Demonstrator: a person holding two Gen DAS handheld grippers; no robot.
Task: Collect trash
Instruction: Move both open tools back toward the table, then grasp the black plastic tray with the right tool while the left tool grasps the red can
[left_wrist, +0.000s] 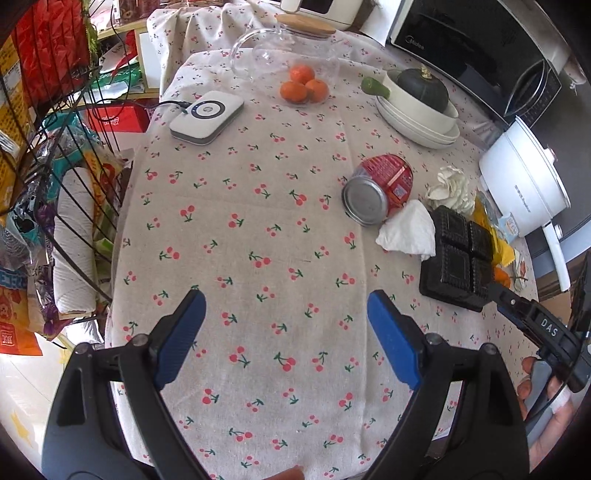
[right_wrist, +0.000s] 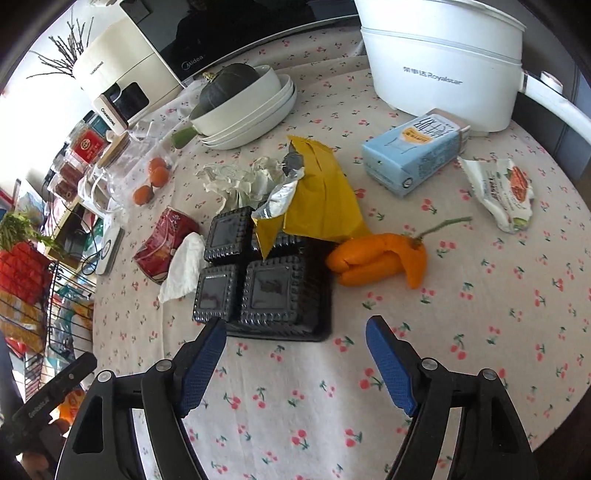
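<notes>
Trash lies on the cherry-print tablecloth. A black plastic tray (right_wrist: 258, 280) sits just beyond my open right gripper (right_wrist: 295, 325); it also shows in the left wrist view (left_wrist: 458, 258). A yellow wrapper (right_wrist: 317, 199) lies on its far edge. A crushed red can (left_wrist: 380, 188) and a white tissue (left_wrist: 408, 229) lie to its left. A crumpled paper (right_wrist: 236, 177), blue carton (right_wrist: 413, 151), torn snack wrapper (right_wrist: 498, 188) and orange peel (right_wrist: 380, 258) lie around. My left gripper (left_wrist: 286, 306) is open and empty over bare cloth.
Stacked white bowls with a dark squash (right_wrist: 236, 96), a white electric pot (right_wrist: 443, 55), a glass jar with oranges (left_wrist: 303, 86) and a white charger (left_wrist: 207, 116) stand on the table. A wire rack with goods (left_wrist: 55, 184) stands off the left edge.
</notes>
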